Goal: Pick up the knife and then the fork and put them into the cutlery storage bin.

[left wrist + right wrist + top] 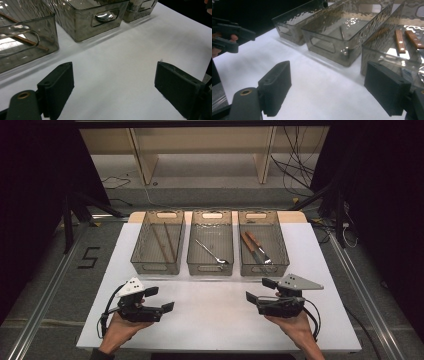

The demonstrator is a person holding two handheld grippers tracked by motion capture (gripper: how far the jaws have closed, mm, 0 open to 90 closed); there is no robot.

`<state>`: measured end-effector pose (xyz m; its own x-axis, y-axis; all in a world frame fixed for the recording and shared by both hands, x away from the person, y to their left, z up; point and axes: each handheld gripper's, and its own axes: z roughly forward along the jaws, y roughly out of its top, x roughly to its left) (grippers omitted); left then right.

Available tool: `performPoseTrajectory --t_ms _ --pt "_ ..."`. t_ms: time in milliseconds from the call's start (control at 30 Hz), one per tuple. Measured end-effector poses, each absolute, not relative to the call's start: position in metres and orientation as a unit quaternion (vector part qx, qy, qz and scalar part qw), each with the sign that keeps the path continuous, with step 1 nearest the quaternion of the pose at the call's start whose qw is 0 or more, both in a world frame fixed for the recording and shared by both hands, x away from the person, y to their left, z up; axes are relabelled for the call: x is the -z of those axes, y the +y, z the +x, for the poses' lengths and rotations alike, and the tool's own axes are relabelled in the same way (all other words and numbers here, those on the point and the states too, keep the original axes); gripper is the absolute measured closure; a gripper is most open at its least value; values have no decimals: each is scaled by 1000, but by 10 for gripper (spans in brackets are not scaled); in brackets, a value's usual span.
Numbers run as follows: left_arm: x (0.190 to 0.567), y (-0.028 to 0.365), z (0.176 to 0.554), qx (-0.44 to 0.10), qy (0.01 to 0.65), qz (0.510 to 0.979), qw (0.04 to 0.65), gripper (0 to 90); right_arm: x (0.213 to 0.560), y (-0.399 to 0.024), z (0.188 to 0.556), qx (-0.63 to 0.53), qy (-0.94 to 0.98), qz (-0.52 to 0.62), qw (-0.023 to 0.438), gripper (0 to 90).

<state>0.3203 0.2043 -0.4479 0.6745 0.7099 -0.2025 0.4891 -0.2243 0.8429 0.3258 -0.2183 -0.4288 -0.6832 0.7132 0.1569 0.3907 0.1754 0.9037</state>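
While both hands rest low over the near half of the white table [215, 320], neither gripper has anything between its jaws. The left gripper [162, 299] is held at the near left, its jaws spread wide and pointing toward the table's middle; the left gripper view shows only bare white surface between the two black pads [58, 87]. The right gripper [257, 290] is held at the near right, its jaws likewise released and set wide apart, with bare tabletop between them in the right gripper view. The two grippers face each other and are well apart.

Three clear plastic bins stand side by side along the far part of the table, just beyond both grippers. The left bin [145, 265] holds a pair of brown chopsticks [165, 242], lying lengthwise. The middle bin [192, 265] holds a metal spoon [212, 252], lying diagonally with its bowl toward the near end. The right bin [285, 262] holds two wooden-handled utensils [255, 247], side by side, handles toward the far end; in the right gripper view the wooden handles [399, 41] appear through the bin wall. What kind of utensil heads these carry cannot be told.
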Motion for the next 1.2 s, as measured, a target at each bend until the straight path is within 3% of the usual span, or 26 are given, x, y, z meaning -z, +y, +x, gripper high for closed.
performPoseTrajectory --t_ms 333,1200 --pt "459 202 312 -108 385 771 496 155 452 -224 306 -526 755 362 148 195" --pt "472 203 308 -110 392 762 504 155 462 -236 301 -536 740 377 153 186"
